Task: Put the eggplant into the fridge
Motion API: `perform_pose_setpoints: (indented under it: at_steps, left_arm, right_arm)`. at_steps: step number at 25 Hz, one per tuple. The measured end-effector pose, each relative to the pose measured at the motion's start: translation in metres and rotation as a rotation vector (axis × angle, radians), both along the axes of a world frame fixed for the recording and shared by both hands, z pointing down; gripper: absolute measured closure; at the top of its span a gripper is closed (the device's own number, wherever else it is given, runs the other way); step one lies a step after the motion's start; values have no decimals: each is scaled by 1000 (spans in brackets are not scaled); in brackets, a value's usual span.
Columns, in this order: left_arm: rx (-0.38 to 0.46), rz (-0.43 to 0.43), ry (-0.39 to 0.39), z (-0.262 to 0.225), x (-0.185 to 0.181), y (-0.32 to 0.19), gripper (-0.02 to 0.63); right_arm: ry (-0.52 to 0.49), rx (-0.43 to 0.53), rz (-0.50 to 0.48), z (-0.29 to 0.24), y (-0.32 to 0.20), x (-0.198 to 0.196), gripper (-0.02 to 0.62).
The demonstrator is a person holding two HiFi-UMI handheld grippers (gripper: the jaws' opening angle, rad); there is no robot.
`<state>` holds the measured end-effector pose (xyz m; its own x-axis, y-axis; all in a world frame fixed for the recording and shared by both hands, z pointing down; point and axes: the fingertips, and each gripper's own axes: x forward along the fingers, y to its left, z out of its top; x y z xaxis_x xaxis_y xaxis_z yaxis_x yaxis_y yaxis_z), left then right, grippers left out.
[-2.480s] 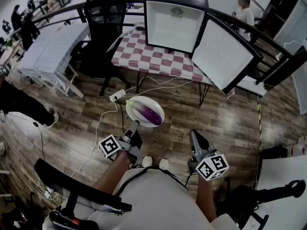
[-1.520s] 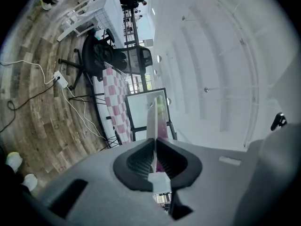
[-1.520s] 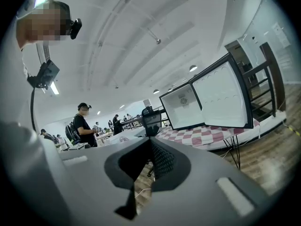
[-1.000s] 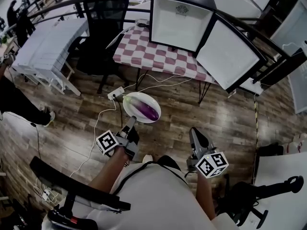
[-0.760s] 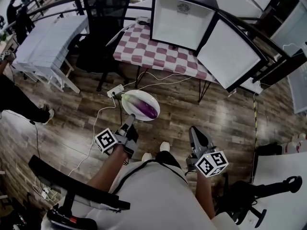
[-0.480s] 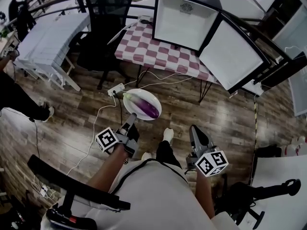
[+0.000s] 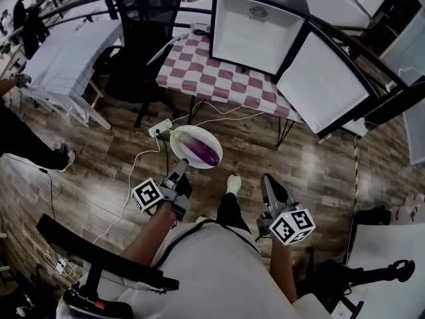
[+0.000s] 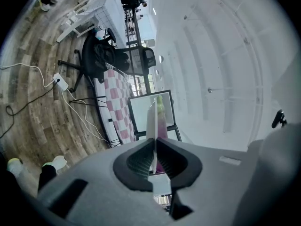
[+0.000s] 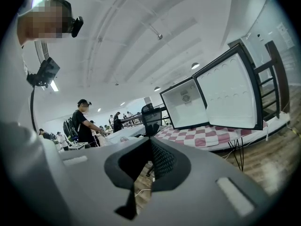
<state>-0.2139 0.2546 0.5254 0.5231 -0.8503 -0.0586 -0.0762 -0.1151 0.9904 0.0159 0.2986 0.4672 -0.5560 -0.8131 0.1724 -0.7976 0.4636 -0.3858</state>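
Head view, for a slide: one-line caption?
Left gripper holds a white plate bearing an eggplant before the open fridge on a checkered table.

A black office chair [image 7: 143, 42] stands beside the checkered table [image 7: 212, 78], a power strip [image 7: 159, 130] on the floor [image 7: 99, 161].

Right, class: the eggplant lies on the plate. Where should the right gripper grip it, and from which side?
Probably the purple mid-body of the eggplant, jaws across its narrow width, coming from above on the right. It lies flat on the plate, and the left gripper clamps the near rim, blocking that side. The right gripper is shut, so open it.
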Motion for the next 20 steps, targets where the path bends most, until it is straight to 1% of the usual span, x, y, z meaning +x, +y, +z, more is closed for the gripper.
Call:
perform_pose_setpoints:
  at_steps: [5,11,20]
  left_arm:
    - [9,-5,14,-7,21,-41,580]
    - [32,-14,3,-17,47,-102,580]
    - [20,-31,-8,-29,88,-175,580]
  right_arm:
    - [-4,-2,-21,-2,-48,16,589]
    - [-15,19,-53,-8,-114,36,589]
    - [-30,-5,-74,-11,-189,74,589]
